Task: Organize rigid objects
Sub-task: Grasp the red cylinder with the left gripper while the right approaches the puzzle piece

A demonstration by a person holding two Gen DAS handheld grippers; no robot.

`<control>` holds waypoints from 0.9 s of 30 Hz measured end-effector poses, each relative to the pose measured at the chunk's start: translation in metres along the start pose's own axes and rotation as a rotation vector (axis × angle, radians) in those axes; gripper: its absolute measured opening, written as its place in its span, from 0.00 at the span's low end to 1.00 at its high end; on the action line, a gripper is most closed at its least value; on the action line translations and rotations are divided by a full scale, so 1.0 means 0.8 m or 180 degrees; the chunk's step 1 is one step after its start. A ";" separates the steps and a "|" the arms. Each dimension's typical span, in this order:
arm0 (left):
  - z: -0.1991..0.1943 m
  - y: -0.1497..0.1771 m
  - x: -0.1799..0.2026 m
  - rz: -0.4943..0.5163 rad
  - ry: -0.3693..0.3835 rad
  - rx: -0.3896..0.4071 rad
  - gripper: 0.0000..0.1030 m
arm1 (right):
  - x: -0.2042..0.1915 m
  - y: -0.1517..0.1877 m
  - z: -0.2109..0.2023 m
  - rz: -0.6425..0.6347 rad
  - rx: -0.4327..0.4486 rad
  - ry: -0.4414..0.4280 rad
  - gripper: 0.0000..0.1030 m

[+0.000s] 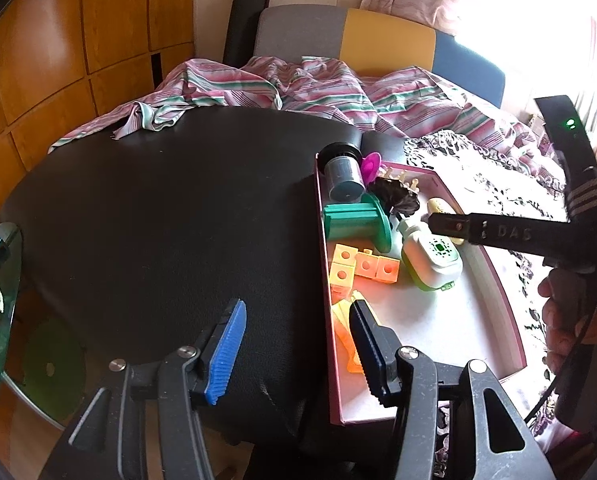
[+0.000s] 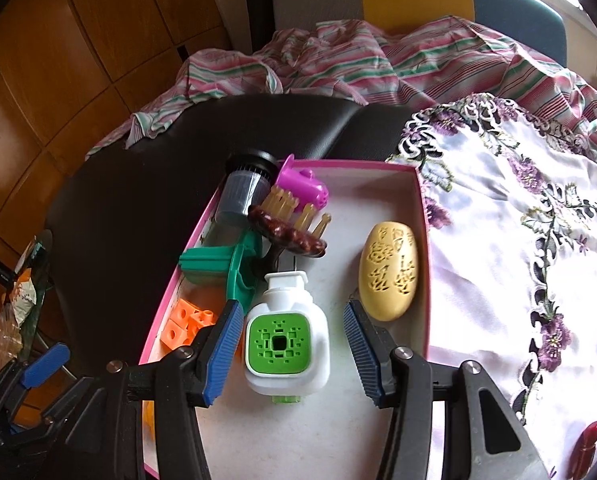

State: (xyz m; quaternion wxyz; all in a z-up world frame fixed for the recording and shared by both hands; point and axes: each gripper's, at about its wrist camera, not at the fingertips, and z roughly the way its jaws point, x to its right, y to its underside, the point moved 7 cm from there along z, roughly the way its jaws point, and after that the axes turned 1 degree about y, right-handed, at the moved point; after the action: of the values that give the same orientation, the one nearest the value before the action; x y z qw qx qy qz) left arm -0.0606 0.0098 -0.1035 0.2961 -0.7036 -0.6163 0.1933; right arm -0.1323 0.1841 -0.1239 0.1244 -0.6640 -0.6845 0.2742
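**Crowded far end, open near floor in pink box**

The right claw (image 2: 294,354), fingers spread, straddles a white-and-green device (image 2: 286,344) inside the pink box (image 2: 424,240). Ahead of it, a green spool (image 2: 226,268), a brown comb (image 2: 286,232) and a dark cylinder (image 2: 242,196) block passage. A yellow oval case (image 2: 388,272) sits just right. Behind the device, bare box floor.

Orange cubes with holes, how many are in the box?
3 show in the right wrist view: small orange plastic cubes clustered against the left wall of the pink cardboard box, left of the white and green plastic device. More may be hidden.
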 end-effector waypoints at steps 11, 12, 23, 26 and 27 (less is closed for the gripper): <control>0.001 -0.011 0.029 0.0127 0.0140 -0.0004 0.59 | 0.070 0.010 -0.058 0.0231 0.0181 0.0147 0.52; 0.000 -0.014 0.033 0.0132 0.0185 0.0000 0.59 | 0.082 0.014 -0.065 0.0282 0.0190 0.0172 0.52; -0.001 -0.038 0.153 0.0680 0.0792 -0.0014 0.59 | 0.291 0.086 -0.180 0.1344 0.0383 0.0813 0.52; 0.003 -0.032 0.211 0.0973 0.1004 -0.0077 0.59 | 0.353 0.115 -0.213 0.1786 0.0476 0.1019 0.52; 0.006 -0.028 0.232 0.1088 0.1051 -0.0108 0.59 | 0.370 0.126 -0.222 0.1923 0.0510 0.1082 0.52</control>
State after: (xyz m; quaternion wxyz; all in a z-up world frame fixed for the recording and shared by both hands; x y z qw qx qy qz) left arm -0.0500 0.1942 -0.0749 0.3439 -0.8247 -0.4347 0.1125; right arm 0.0216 0.5072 -0.0900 0.2016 -0.8607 -0.4029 0.2370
